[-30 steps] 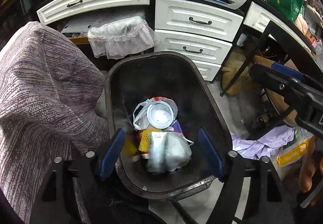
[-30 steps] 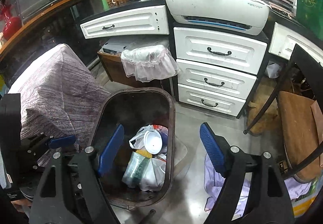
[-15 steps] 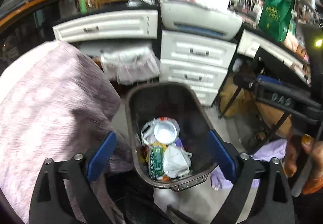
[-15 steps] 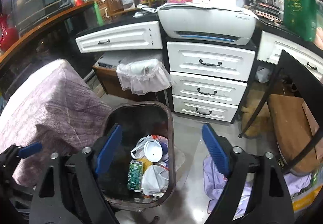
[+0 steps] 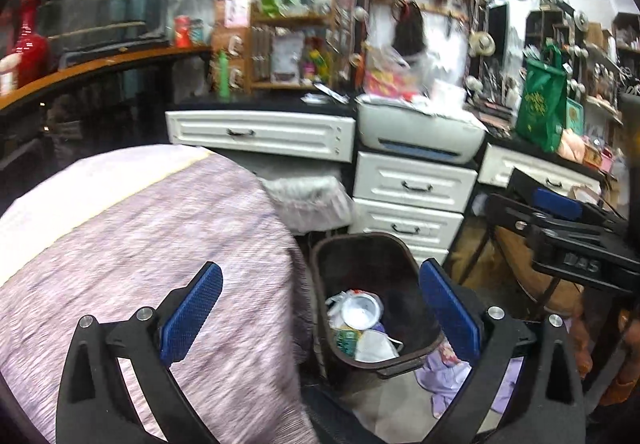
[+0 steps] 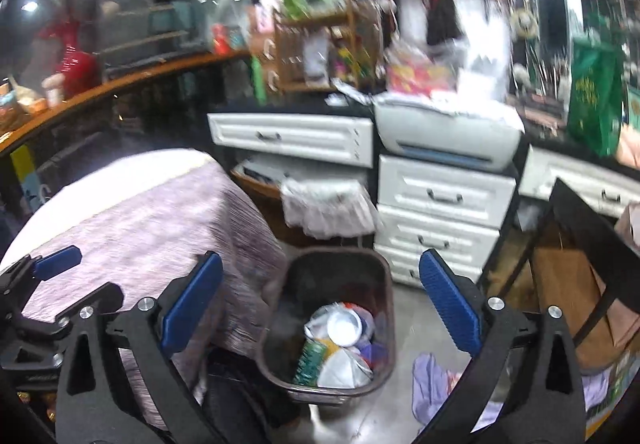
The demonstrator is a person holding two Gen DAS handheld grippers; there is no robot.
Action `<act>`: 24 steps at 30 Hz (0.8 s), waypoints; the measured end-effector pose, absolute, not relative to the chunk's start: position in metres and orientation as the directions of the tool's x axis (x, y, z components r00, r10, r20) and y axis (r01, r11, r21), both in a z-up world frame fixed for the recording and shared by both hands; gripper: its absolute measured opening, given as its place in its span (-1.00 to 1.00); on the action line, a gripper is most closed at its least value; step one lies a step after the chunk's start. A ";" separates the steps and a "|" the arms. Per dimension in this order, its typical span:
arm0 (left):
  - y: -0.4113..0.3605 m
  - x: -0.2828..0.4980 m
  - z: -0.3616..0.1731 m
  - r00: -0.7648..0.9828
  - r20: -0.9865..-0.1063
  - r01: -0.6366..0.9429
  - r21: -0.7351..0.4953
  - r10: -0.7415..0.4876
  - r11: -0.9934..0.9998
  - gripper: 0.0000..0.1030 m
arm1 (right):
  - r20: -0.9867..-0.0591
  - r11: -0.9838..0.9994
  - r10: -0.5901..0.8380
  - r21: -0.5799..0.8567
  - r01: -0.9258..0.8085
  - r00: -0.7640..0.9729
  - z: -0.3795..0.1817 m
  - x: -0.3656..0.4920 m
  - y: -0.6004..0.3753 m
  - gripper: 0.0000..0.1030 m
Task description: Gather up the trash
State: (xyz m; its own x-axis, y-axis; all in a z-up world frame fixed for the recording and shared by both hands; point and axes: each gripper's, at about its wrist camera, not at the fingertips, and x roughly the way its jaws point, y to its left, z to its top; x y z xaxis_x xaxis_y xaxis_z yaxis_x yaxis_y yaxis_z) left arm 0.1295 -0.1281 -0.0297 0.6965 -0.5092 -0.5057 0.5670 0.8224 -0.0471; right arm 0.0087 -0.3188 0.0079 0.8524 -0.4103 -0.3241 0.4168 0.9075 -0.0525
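A dark brown trash bin (image 5: 324, 264) stands on the floor; it also shows in the right wrist view (image 6: 384, 276). Inside lie a white lid (image 5: 362, 311), a green can (image 6: 310, 358), a white mask (image 5: 372, 348) and plastic wrappers. My left gripper (image 5: 320, 318) is open and empty, high above the bin. My right gripper (image 6: 320, 318) is open and empty, also high above the bin. The right gripper shows at the right of the left view (image 5: 560, 219); the left gripper shows at the left of the right view (image 6: 44, 276).
A table with a purple-grey cloth (image 5: 140, 244) stands left of the bin. White drawers (image 5: 412, 199) and a printer (image 5: 420, 131) stand behind it. A lilac cloth (image 6: 432, 384) lies on the floor to the right. A black chair (image 6: 580, 244) stands at right.
Both grippers have risen and pulled back from the bin, which looks smaller and lower now. The can that was dropping lies among the trash. More of the shelves shows.
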 end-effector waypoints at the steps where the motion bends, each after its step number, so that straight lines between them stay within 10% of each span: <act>1: -0.122 0.127 -0.027 0.711 -0.494 0.556 -0.043 -0.501 0.830 0.89 | -0.312 0.908 -0.411 -0.058 0.415 0.856 0.009 0.005 -0.309 0.89; 24: -0.032 0.066 0.015 0.860 -0.277 0.434 -0.046 -0.429 0.900 0.89 | -0.107 0.902 -0.411 -0.190 0.387 0.905 -0.004 -0.074 -0.173 0.89</act>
